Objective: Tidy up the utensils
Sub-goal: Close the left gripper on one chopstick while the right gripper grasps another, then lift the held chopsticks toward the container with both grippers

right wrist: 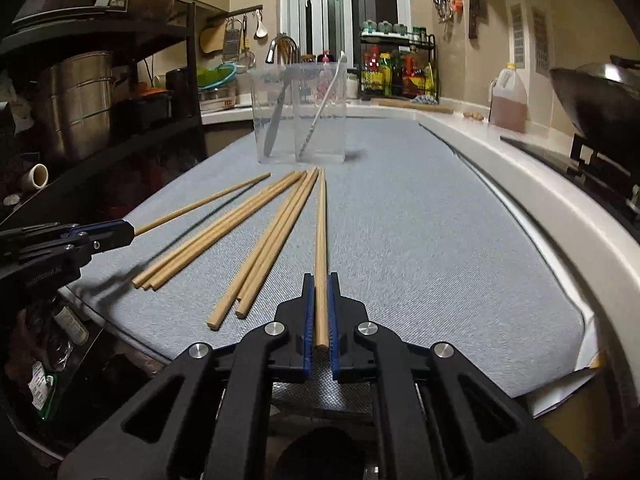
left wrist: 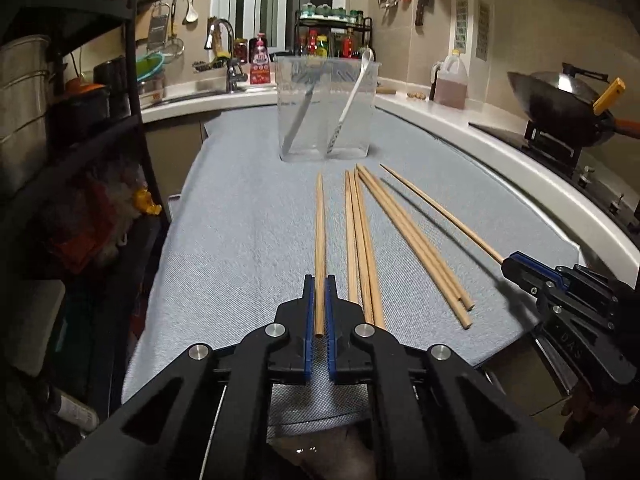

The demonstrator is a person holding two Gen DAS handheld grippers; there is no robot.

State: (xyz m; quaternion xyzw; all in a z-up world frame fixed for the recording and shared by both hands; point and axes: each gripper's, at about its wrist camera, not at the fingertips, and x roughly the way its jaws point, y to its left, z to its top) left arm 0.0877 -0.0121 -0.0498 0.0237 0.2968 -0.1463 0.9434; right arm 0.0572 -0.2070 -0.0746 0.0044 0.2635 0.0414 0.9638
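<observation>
Several wooden chopsticks (left wrist: 404, 228) lie side by side on a grey cloth (left wrist: 248, 216). My left gripper (left wrist: 319, 280) is shut on the near end of the leftmost chopstick (left wrist: 319, 224). My right gripper (right wrist: 320, 278) is shut on the near end of the rightmost chopstick (right wrist: 321, 232); it also shows in the left wrist view (left wrist: 510, 264) at that chopstick's (left wrist: 440, 210) end. The left gripper shows in the right wrist view (right wrist: 128, 232). A clear two-part holder (left wrist: 326, 108) at the cloth's far end holds a grey utensil (left wrist: 298, 116) and a white spoon (left wrist: 352, 98).
A black shelf rack (left wrist: 132, 92) with pots stands on the left. A white counter (left wrist: 500, 152) runs along the right with a wok (left wrist: 560, 100) on a stove and an oil jug (left wrist: 451, 80). A sink and faucet (left wrist: 228, 52) lie behind the holder.
</observation>
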